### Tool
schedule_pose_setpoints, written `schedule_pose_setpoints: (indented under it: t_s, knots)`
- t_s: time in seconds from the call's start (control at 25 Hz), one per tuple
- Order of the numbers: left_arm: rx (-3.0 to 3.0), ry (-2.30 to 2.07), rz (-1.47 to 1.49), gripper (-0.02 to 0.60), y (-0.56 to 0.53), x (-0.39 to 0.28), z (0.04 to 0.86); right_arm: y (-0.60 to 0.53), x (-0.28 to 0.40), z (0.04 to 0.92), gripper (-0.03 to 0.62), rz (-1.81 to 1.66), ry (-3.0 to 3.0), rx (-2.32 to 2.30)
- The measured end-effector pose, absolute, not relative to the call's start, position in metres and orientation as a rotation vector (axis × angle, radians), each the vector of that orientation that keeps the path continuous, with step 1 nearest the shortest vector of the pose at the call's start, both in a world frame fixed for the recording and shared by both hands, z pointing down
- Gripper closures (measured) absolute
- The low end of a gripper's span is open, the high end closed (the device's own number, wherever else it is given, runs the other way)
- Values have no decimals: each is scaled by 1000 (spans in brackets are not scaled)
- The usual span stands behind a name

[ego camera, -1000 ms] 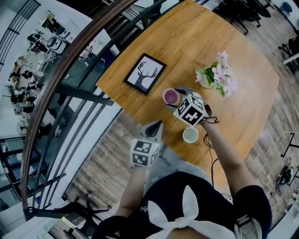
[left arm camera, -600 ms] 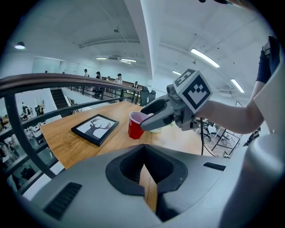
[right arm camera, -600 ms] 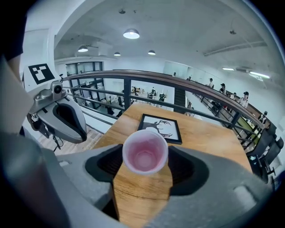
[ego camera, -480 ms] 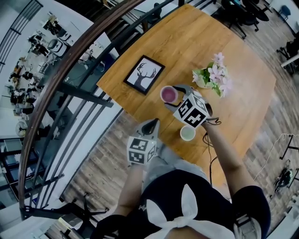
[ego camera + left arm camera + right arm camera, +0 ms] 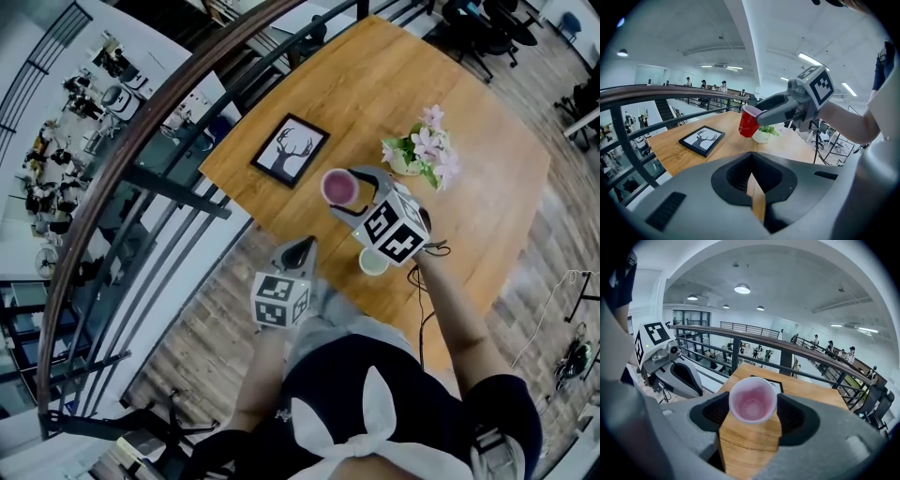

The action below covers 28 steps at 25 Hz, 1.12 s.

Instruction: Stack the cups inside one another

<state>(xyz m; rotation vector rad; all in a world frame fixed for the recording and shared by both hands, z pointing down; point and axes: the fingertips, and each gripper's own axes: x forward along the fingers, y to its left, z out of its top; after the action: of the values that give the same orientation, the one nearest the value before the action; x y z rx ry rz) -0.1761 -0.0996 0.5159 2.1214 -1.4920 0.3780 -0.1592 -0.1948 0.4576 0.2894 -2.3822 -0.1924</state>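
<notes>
Empty red cup (image 5: 753, 400) in jaws of right gripper (image 5: 351, 194)

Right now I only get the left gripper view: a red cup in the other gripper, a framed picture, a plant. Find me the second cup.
Observer: A pale cup stands on the table near its edge, partly hidden by the marker cube of the right gripper in the head view.
Operator: Check the red cup for contents.
Observer: The right gripper view looks straight into the red cup: nothing inside, and a jaw presses on each side.
Operator: Place my left gripper for me.
Observer: The left gripper sits at the table's near edge, its body over the wooden floor, not above the tabletop.
</notes>
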Motion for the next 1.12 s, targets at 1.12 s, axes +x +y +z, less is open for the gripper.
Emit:
schedule_pose_setpoints:
  t_s: [1.12]
  knots:
    - [2157,-1532,355,566,-71,-145,499,-140,-87,438,278,-189,-2406,389]
